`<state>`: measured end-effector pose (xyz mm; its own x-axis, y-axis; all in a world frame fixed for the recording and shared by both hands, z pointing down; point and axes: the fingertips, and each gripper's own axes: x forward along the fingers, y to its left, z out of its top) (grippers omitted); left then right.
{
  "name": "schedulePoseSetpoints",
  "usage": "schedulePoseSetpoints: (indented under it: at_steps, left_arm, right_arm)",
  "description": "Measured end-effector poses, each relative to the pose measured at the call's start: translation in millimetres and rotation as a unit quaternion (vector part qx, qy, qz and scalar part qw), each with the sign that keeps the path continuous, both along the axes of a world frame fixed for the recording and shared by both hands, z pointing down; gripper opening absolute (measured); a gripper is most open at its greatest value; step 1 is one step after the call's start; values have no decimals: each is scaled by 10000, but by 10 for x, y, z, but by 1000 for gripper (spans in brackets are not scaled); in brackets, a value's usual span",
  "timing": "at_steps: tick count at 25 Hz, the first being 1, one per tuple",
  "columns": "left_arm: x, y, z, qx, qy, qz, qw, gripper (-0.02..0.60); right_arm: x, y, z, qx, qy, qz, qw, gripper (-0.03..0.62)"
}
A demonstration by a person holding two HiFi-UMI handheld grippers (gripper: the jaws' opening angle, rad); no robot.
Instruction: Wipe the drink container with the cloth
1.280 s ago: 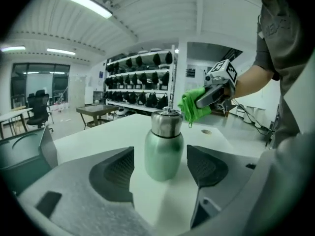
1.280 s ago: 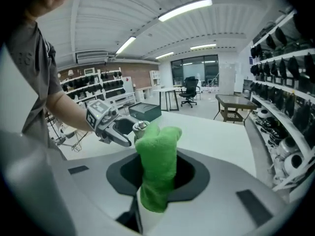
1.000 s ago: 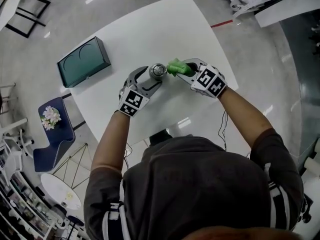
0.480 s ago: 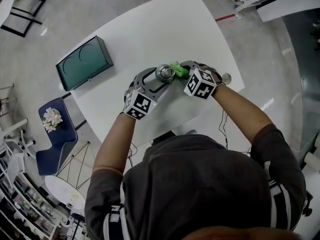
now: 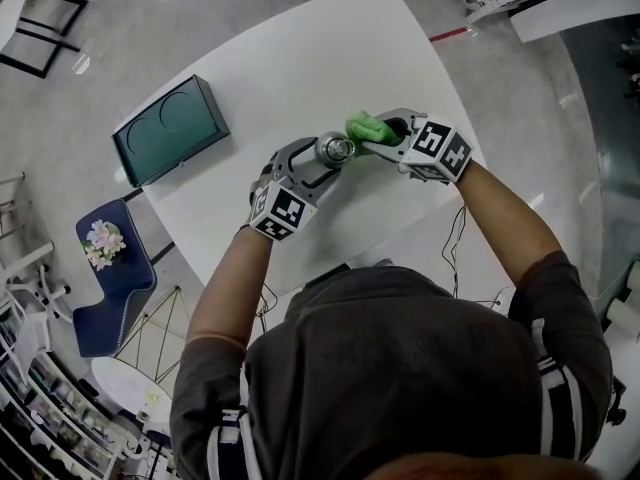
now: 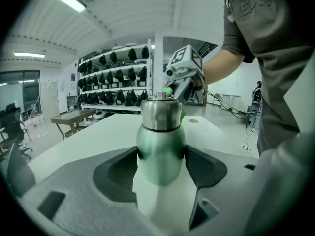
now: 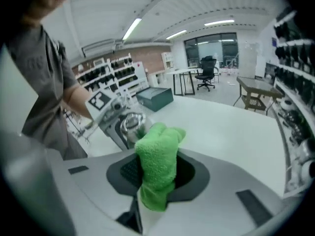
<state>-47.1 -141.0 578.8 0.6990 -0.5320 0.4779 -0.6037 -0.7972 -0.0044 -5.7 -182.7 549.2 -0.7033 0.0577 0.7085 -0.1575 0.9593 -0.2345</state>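
Observation:
The drink container, a green bottle with a steel cap, stands upright between the jaws of my left gripper, which is shut on its body. From the head view its cap shows just off the left gripper. My right gripper is shut on a bunched green cloth. That cloth sits right beside the cap on its far right side, in front of the right gripper. Whether it touches the bottle I cannot tell.
A dark green box lies on the white table to the far left. A small round disc rests on the table behind the bottle. A blue chair with flowers stands beyond the table's left edge.
The right gripper with the cloth pushed in against the bottle's cap, then drew back to the right. The left gripper and bottle shifted slightly right and stayed put.

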Motion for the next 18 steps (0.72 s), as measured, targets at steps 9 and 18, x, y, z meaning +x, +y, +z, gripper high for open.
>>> schedulePoseSetpoints:
  at_steps: [9,18]
  left_arm:
    - [24,4,-12,-33,105,21,9999,296]
    - [21,-4,-5,80,72,137,9998,296]
  right_arm:
    - [-160,-41,21,-1741,-928,562,9787,84]
    - [-189,-209,548,-1887,-346,1159,9746,78]
